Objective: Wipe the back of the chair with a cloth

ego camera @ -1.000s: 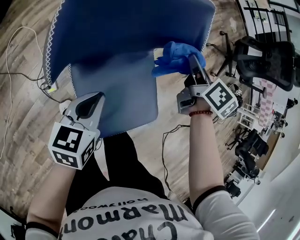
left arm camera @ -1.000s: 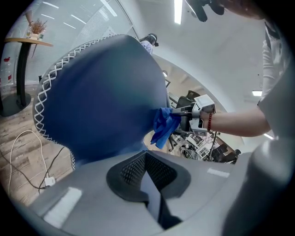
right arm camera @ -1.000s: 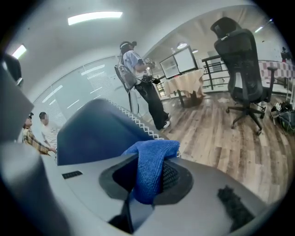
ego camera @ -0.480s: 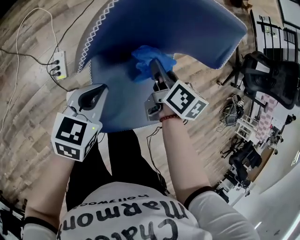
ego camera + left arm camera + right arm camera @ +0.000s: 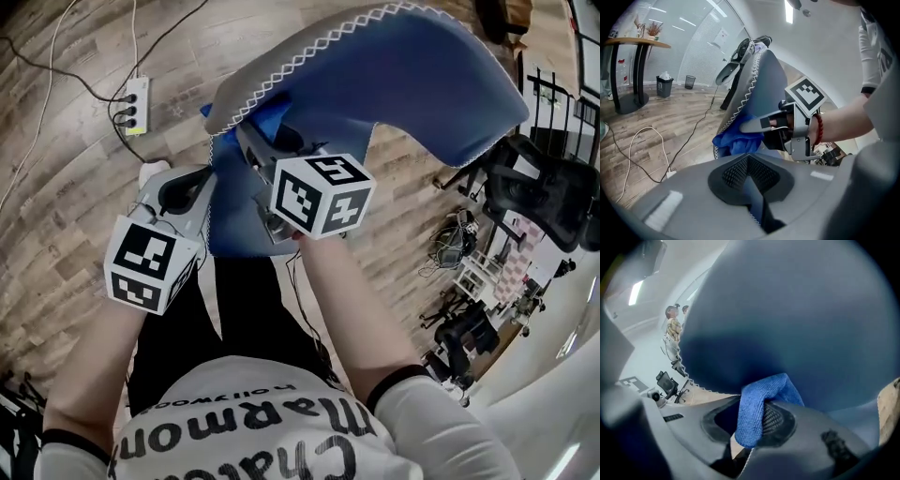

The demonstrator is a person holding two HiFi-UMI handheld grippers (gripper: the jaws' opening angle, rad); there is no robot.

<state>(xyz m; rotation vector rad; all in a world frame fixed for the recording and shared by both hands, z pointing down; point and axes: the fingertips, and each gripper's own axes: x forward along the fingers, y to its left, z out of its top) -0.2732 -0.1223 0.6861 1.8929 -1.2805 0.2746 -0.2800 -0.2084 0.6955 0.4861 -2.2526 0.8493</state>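
- The right gripper (image 5: 746,448) is seen with its jaws closed on a fold of the blue microfibre cloth (image 5: 757,404). The cloth is pressed against the blue upholstered chair back (image 5: 412,66), at the upper middle of the head view.
- The left gripper (image 5: 753,187) is seen with its jaws closed on the stitched edge (image 5: 755,206) of the chair's upholstery, at centre left of the head view. The chair is judged to be steadied in this way.
- Only a narrow fold of cloth is pinched, so it could be dragged out of the jaws by friction if too much pressure is applied.
- If the cloth is bunched aside, the hard jaw tips could be rubbed on the fabric and the white zigzag stitching snagged.
- The thin edge could be lost from the left jaws, and the chair could then be pushed away by the wiping force.
- A power strip (image 5: 134,105) and its cables are seen on the wooden floor at upper left, near the chair. They could be caught if the chair is shifted.
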